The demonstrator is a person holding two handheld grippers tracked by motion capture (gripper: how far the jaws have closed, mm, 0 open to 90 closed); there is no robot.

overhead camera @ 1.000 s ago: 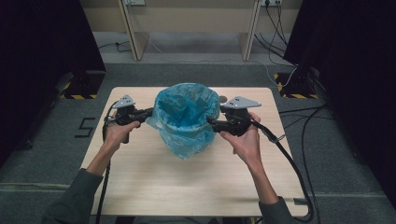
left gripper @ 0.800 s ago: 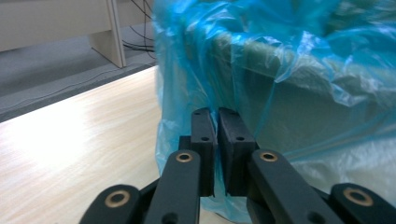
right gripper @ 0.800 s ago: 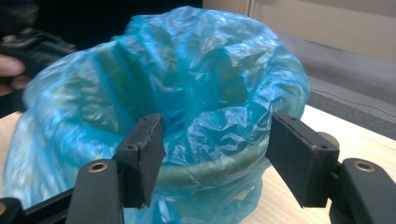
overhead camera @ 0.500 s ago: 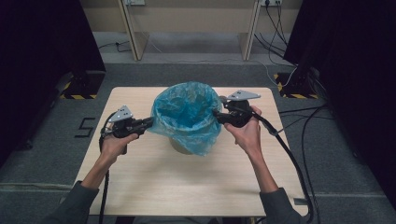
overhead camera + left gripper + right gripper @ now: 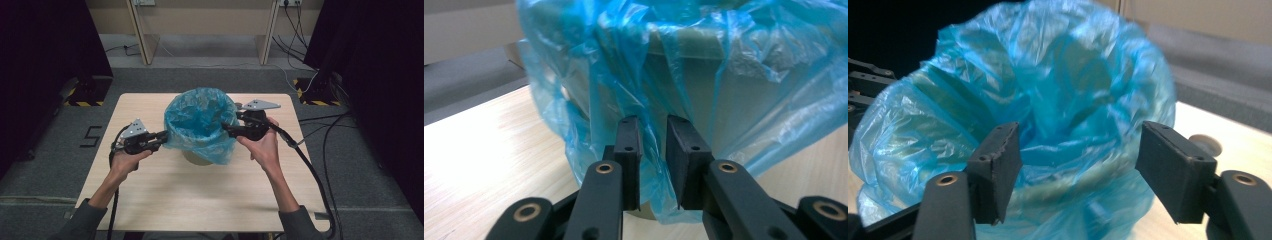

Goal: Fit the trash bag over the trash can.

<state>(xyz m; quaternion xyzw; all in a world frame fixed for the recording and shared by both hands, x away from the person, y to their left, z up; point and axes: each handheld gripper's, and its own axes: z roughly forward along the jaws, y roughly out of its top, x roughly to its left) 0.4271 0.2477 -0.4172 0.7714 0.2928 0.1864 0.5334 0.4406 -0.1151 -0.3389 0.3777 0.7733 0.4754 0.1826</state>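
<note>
A blue plastic bag (image 5: pixel 200 125) lines a pale bin (image 5: pixel 197 159) at the middle of the wooden table (image 5: pixel 200 200). Its edge is folded down over the bin's outside. My left gripper (image 5: pixel 162 136) sits low at the bag's left side. In the left gripper view its jaws (image 5: pixel 654 150) have just been opening and stand a little apart, with a fold of the bag (image 5: pixel 724 75) loose between them. My right gripper (image 5: pixel 226 127) is at the bag's right rim. Its jaws (image 5: pixel 1078 160) have just been opening too and stand wide, straddling the bag's rim (image 5: pixel 1063 75) without pressing it.
A small pale round object (image 5: pixel 1205 145) lies on the table behind the bag. Cables trail off the table's right side onto the floor (image 5: pixel 320 165). A "5" (image 5: pixel 91 136) is marked on the floor to the left. Dark curtains flank the table.
The left hand has moved down and to the near left, from the bag's rim to its lower skirt. The bag now sits lower over the bin. The right hand has stayed at the rim.
</note>
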